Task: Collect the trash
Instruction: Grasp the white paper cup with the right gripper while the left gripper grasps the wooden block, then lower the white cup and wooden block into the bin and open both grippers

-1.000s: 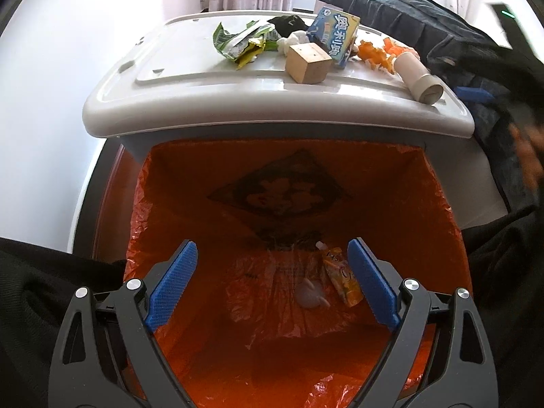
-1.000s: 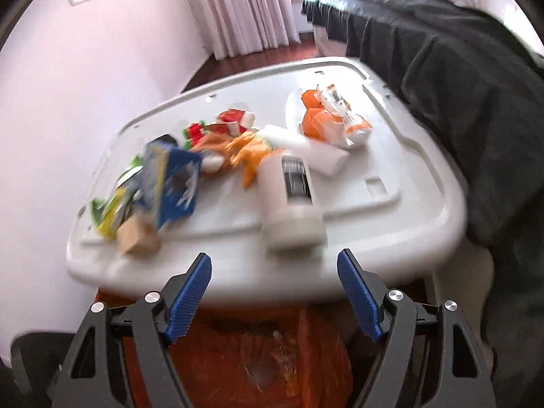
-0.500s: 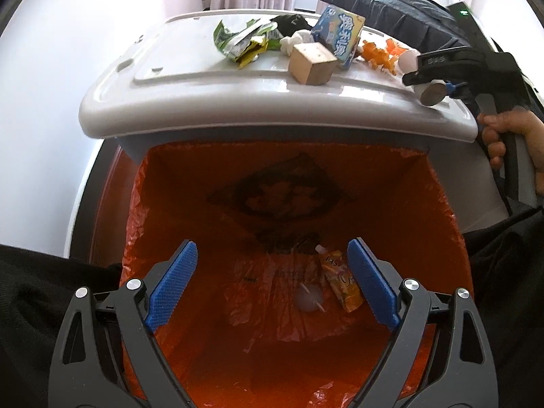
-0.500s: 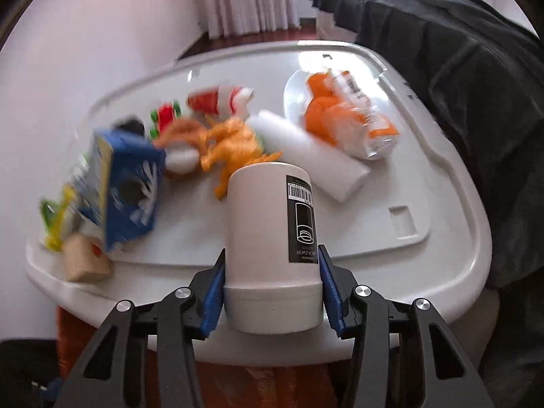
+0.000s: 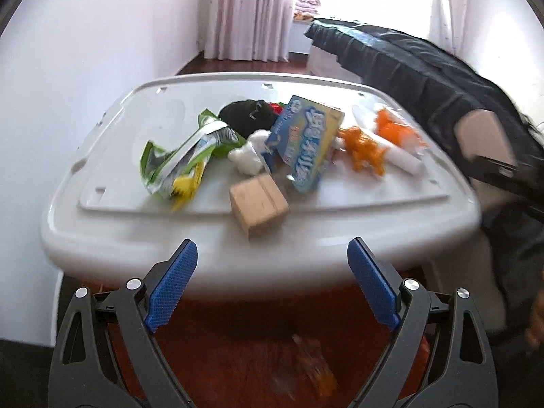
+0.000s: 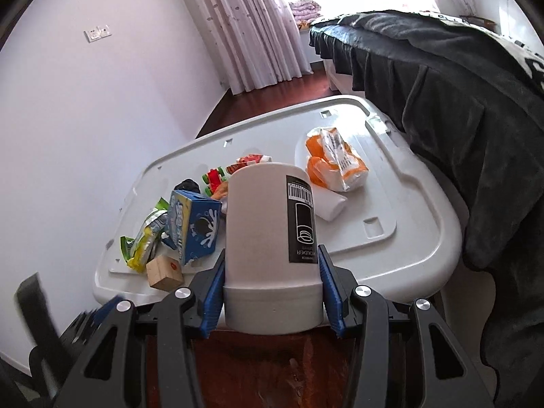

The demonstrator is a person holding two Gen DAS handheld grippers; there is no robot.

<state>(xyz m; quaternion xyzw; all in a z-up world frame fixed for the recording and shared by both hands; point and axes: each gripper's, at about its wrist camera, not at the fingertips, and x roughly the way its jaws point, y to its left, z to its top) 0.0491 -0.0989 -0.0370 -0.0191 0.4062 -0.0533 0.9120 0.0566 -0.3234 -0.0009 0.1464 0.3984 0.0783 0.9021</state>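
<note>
Looking through the left wrist camera: left gripper (image 5: 272, 278) jaws spread wide, nothing between the blue pads. Ahead, white plastic lid (image 5: 102, 224) carries the trash heap: green wrapper (image 5: 183, 159), small wooden block (image 5: 258, 209), blue and yellow box (image 5: 306, 142), white crumpled tissue (image 5: 248, 153), black wad (image 5: 248, 117), orange scraps (image 5: 365, 149), white tube (image 5: 404, 161). Below the lid's near edge, orange bin bag (image 5: 272, 346), blurred, with something orange lying in it. Dark bedcover (image 5: 425, 68) at right.

Right wrist camera: right gripper (image 6: 272, 292) has just been closing; its pads now press both sides of a white canister (image 6: 270, 251), barcode label facing the camera, held upright above the lid's (image 6: 408, 258) near edge. Behind it: box (image 6: 193, 224), block (image 6: 165, 272), wrapper (image 6: 142, 241), orange and white packet (image 6: 336, 163), red and green toy bits (image 6: 217, 176). Part of the left gripper (image 6: 85, 323) shows blurred at lower left.
</note>
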